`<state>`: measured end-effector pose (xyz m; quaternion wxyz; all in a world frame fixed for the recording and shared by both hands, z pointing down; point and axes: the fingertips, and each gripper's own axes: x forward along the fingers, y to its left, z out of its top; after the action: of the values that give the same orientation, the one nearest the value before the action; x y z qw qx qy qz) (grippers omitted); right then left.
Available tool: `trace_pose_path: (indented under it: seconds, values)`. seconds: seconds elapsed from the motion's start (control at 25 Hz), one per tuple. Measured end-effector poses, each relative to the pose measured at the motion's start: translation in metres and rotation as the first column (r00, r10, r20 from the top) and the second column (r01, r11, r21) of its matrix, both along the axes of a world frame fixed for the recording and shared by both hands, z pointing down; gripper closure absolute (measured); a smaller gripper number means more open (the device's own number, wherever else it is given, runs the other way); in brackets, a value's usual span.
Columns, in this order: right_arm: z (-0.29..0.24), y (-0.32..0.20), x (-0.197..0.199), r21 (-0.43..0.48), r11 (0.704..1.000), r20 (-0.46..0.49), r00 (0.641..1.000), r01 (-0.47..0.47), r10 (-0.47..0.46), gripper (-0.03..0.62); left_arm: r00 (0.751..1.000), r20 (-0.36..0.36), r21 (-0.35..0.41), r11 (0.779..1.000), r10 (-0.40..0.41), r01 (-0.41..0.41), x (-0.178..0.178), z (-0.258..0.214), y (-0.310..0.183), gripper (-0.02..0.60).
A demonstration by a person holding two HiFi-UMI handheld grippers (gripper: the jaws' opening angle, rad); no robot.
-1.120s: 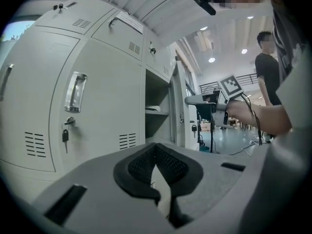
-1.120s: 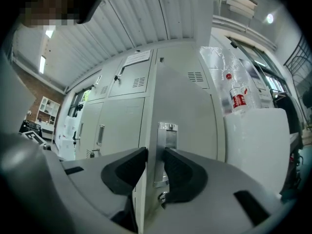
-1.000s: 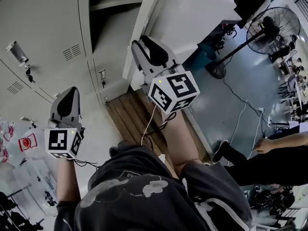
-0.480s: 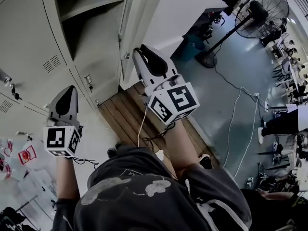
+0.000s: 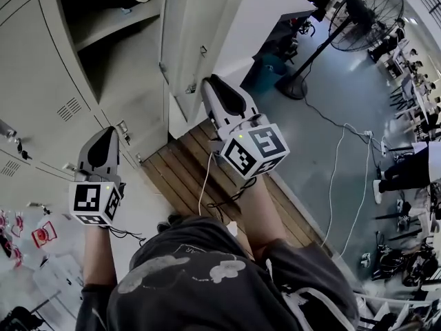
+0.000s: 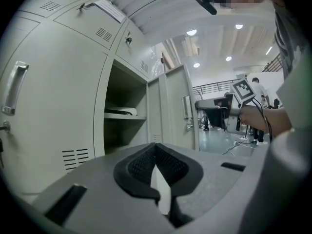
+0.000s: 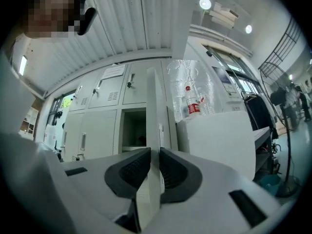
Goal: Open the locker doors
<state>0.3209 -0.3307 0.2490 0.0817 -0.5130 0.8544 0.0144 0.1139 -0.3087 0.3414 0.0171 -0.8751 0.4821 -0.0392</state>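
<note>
Door [image 5: 198, 26] wider — label [image 7: 193, 107] perhaps unreadable

Head camera down, others level, toward lockers [image 5: 41, 81]

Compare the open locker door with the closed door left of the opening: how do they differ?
The open door stands swung outward; the closed door sits shut and flush. The open door leaves its compartment and shelf visible; the closed door hides what is behind it. Vent slots show on the closed door, none on what shows of the open door. Both are pale, plain panels.
</note>
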Motion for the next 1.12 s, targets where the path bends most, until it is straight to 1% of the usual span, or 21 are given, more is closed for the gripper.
trace_pose_path:
  seconds: [0.16,0.52,0.68,0.84,1.0,1.12]
  values:
    - [0.002,-0.007,0.025,-0.015,0.999,0.052,0.998,-0.031,0.032,0.519,1.000,0.000,0.008,1.000,0.007,-0.007,0.009,-0.004,-0.004,0.572]
    - [0.003,-0.024,0.068,-0.013,0.995,0.074,0.992,-0.101,0.102,0.530,1.000,0.004,0.010,1.000,0.016,-0.016,0.028,-0.005,-0.009,0.572]
    - [0.003,-0.030,0.080,-0.009,0.995,0.085,0.992,-0.096,0.096,0.533,1.000,0.009,0.007,1.000,0.005,-0.005,0.035,-0.005,-0.009,0.572]
    - [0.004,-0.034,0.084,-0.006,0.996,0.088,0.992,-0.087,0.087,0.533,1.000,0.009,0.007,1.000,-0.015,0.015,0.037,-0.004,-0.009,0.572]
    - [0.005,-0.036,0.089,0.000,0.997,0.077,0.994,-0.083,0.083,0.533,0.999,0.015,0.012,0.999,-0.042,0.042,0.041,-0.005,-0.006,0.572]
    - [0.001,-0.032,0.093,0.020,0.997,0.073,0.994,-0.077,0.075,0.531,0.998,0.018,0.019,0.998,-0.067,0.066,0.041,-0.006,-0.003,0.572]
